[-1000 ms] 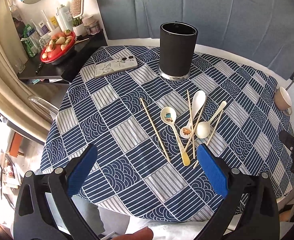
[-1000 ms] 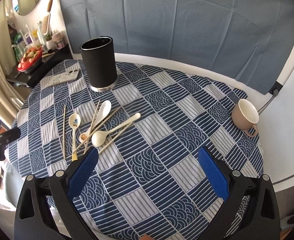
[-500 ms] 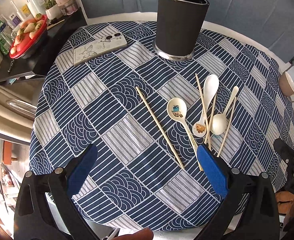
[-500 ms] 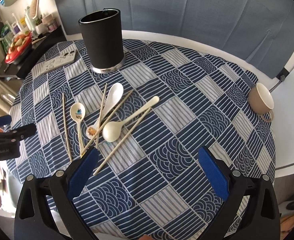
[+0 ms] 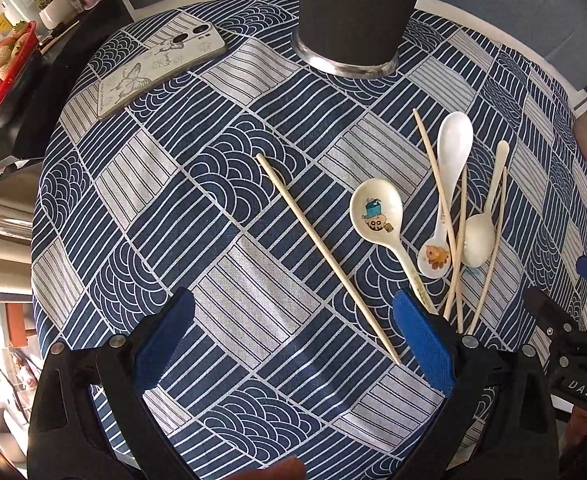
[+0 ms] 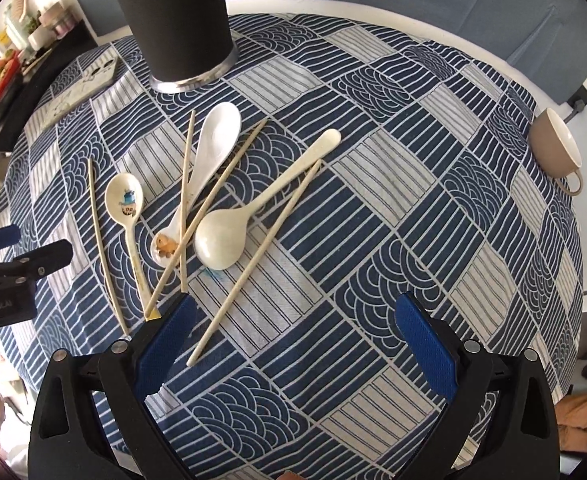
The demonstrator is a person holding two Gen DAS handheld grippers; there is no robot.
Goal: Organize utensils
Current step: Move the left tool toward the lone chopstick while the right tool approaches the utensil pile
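Note:
A black cylindrical holder (image 5: 359, 12) (image 6: 177, 24) stands at the far side of the round table. Three ceramic spoons lie in front of it: a cartoon-print spoon (image 5: 377, 212) (image 6: 125, 200), a white spoon (image 5: 453, 140) (image 6: 217, 136) and a cream spoon (image 5: 479, 236) (image 6: 223, 240). Several wooden chopsticks lie among them; one lone chopstick (image 5: 325, 252) (image 6: 103, 240) lies to their left. My left gripper (image 5: 293, 340) is open above the lone chopstick's near end. My right gripper (image 6: 293, 344) is open, just in front of the utensil pile.
A phone in a butterfly case (image 5: 161, 68) lies at the far left of the blue patterned tablecloth (image 5: 221, 216). A beige cup (image 6: 555, 148) sits at the right edge. A side shelf with a red fruit tray (image 5: 1, 72) stands beyond the table's left edge.
Both grippers have moved forward and down toward the table, so the utensils and the holder now look larger and closer. Both stay open. Nothing on the table has moved.

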